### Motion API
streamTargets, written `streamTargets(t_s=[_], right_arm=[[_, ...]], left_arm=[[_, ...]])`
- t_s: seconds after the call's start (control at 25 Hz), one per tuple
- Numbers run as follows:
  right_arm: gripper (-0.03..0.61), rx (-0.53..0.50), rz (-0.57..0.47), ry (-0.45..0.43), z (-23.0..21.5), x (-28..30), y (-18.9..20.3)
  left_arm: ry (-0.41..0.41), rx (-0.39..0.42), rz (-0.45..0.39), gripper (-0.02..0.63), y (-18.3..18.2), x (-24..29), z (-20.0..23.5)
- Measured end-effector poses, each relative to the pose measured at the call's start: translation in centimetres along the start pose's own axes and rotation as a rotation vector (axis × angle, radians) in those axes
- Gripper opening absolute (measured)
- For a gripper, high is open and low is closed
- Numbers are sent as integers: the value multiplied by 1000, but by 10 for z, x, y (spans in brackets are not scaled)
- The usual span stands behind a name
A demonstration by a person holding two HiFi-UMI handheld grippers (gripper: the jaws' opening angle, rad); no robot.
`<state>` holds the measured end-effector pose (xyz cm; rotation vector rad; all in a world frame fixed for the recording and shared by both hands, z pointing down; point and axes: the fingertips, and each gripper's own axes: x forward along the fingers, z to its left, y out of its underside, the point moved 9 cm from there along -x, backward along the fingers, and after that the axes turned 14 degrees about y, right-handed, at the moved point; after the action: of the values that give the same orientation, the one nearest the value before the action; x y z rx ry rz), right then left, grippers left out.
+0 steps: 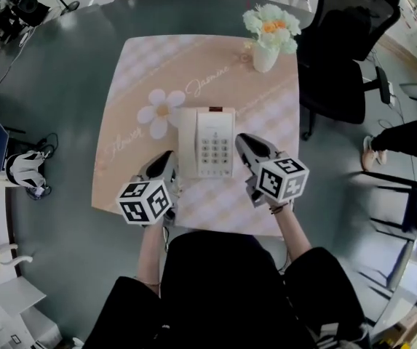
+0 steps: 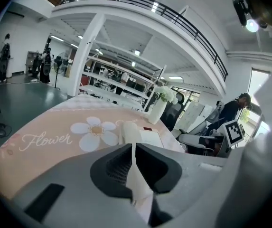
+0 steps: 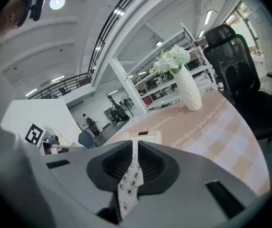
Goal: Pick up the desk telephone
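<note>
You haven't started the pick-up proper: the cream-white desk telephone with its grey keypad (image 1: 207, 142) lies flat in the middle of the square table under the pink checked cloth printed with a daisy (image 1: 132, 71), its handset resting in the cradle on the left side, not yet lifted. Your left gripper (image 1: 170, 155) sits just beside the handset side and your right gripper (image 1: 241, 139) just beside the keypad side, so you have the telephone flanked. Both have their jaws pressed together and hold nothing. By my reading, opening the jaws, taking hold and lifting are all left to do. The head view alone shows that flanking layout, plus the white vase of pale flowers (image 1: 265, 53) well clear at the far corner. It can't tell you whether either tip touches the casing. The left gripper view shows its jaws meeting in a thin seam, with the telephone (image 2: 143, 136) just beyond them and the other gripper's marker cube (image 2: 234, 132) off to the right. The right gripper view shows the keypad buttons (image 3: 131, 179) through the slit beneath its closed jaws.
</note>
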<state>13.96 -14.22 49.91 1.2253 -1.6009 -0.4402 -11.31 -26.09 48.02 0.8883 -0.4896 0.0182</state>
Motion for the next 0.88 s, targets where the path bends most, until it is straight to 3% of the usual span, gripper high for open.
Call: streamTargets(t_s=[0.48, 0.68, 0.88], right_arm=[[170, 170, 131, 31, -18, 34, 19], [223, 226, 177, -8, -19, 49, 21], [235, 252, 245, -25, -17, 60, 28]], left_arm=[[116, -128, 31, 168, -8, 42, 28], [178, -169, 88, 241, 0, 63, 30], [198, -142, 157, 275, 0, 70, 32]])
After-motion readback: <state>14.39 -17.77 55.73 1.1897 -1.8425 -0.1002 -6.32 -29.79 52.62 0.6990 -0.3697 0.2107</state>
